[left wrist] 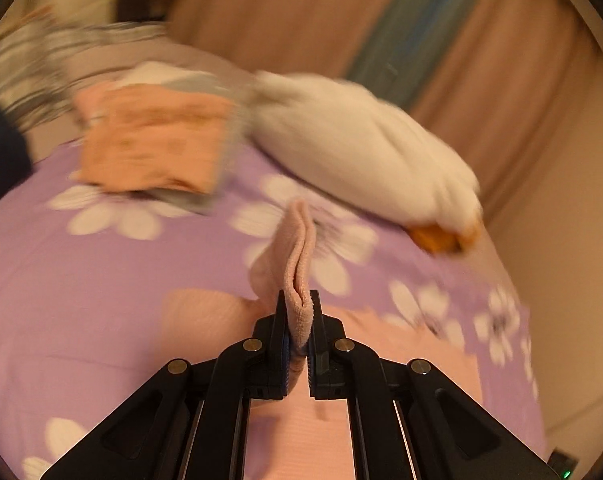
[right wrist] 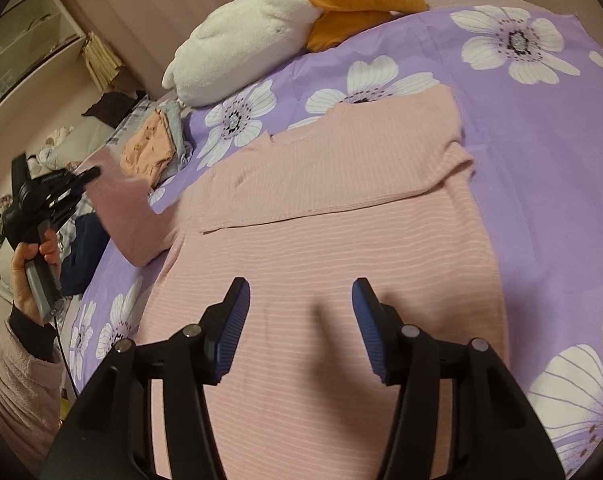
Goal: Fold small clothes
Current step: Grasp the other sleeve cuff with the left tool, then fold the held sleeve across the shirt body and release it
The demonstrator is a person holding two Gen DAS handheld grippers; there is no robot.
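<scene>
the pale pink ribbed knit top with thin white stripes (right wrist: 341,240) is lying spread on the purple bedspread printed with white flowers (right wrist: 541,128), one sleeve already folded across its chest and the other sleeve (right wrist: 121,216) being lifted off to the left side.

the likeliest trouble, as i judge it, is that lifted sleeve: the left tongs (left wrist: 299,312) are gripping only a narrow doubled edge of the cuff (left wrist: 297,248), and a quick swing could be pulling it free or dragging the whole top out of line, since nothing is pinning the body down. the left wrist view is smeared with motion, which suggests the hand is travelling fast. a sleeve laid crooked would be bunching under later folds. the white plush goose with an orange beak (right wrist: 261,28) and the small stack of folded peach and grey clothes (right wrist: 153,148) are sitting near the top's far edge and could be getting in the way.

the left tongs are pressed together, pinching the pink cuff between their pads. the right tongs (right wrist: 301,320) are spread wide, holding nothing, hovering over the lower body of the top; whether the tips are touching the fabric i cannot tell.
</scene>
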